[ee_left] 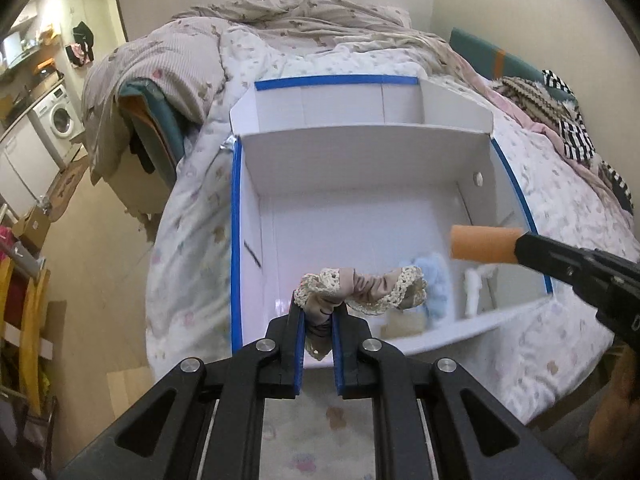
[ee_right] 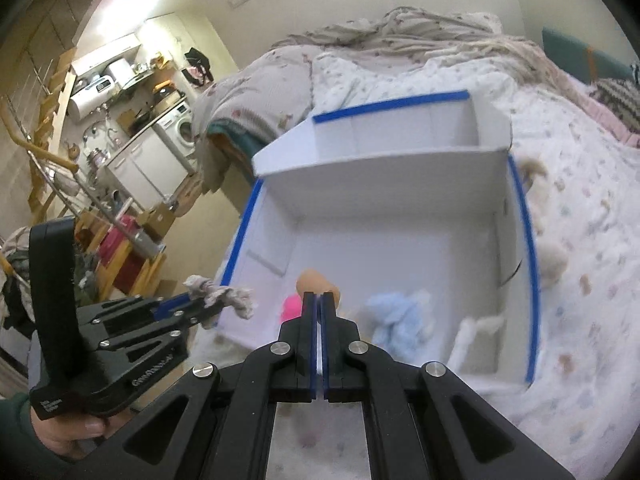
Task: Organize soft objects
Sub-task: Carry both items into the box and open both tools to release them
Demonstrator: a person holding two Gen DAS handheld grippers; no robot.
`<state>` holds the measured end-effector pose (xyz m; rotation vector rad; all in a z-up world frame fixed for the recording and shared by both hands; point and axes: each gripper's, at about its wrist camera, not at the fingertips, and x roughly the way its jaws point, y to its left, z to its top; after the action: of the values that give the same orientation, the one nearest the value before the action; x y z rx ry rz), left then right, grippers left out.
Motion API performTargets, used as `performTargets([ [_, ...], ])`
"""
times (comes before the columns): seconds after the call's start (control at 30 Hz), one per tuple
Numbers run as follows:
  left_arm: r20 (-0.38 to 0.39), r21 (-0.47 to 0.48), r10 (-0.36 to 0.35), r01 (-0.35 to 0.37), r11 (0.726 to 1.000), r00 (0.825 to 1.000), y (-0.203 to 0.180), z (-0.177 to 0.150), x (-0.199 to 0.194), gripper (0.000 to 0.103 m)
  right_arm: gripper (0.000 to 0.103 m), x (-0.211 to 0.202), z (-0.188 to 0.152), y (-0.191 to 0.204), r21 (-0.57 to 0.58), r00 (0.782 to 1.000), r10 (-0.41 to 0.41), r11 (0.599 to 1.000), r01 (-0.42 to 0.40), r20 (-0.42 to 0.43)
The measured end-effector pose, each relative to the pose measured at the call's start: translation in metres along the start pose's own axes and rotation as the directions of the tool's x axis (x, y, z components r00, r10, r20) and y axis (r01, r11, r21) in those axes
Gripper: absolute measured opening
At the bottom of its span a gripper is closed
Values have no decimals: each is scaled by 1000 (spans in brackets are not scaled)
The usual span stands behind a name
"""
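Observation:
A white cardboard box (ee_left: 400, 160) with blue-taped rims lies open on the bed; it also shows in the right wrist view (ee_right: 384, 184). My left gripper (ee_left: 318, 312) is shut on a beige lace-edged scrunchie (ee_left: 368, 290) above the box's near edge; it shows at the left of the right wrist view (ee_right: 200, 304) with the scrunchie (ee_right: 222, 298). My right gripper (ee_right: 319, 300) is shut on an orange foam cylinder (ee_right: 318, 280), held over the box's near right part; the cylinder also shows in the left wrist view (ee_left: 484, 244). Inside the box lie a fluffy light-blue item (ee_right: 400, 316), a pink item (ee_right: 291, 307) and a white item (ee_right: 468, 336).
The box rests on a floral quilt (ee_left: 192, 248) with a rumpled blanket (ee_left: 304, 16) behind. Knitted and striped clothes (ee_left: 560, 116) lie at the bed's right. Two fluffy cream items (ee_right: 554, 264) lie on the quilt right of the box. Left of the bed are floor, wooden racks and a washing machine (ee_left: 60, 120).

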<state>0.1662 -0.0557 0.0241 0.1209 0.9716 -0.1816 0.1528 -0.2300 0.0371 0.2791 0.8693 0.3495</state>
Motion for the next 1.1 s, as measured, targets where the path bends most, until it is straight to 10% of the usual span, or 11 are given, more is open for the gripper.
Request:
performTargets([
  [0.4,-127,-83,-40,30,996,991,6,6,69,11,3,56,-4,-68,230,994,-11,972,36,-110],
  [1.1,-262,-115,-40,10,993,964,-4,-13,115,13,3,99,-37,-71,192,961,-75,973,129,-267],
])
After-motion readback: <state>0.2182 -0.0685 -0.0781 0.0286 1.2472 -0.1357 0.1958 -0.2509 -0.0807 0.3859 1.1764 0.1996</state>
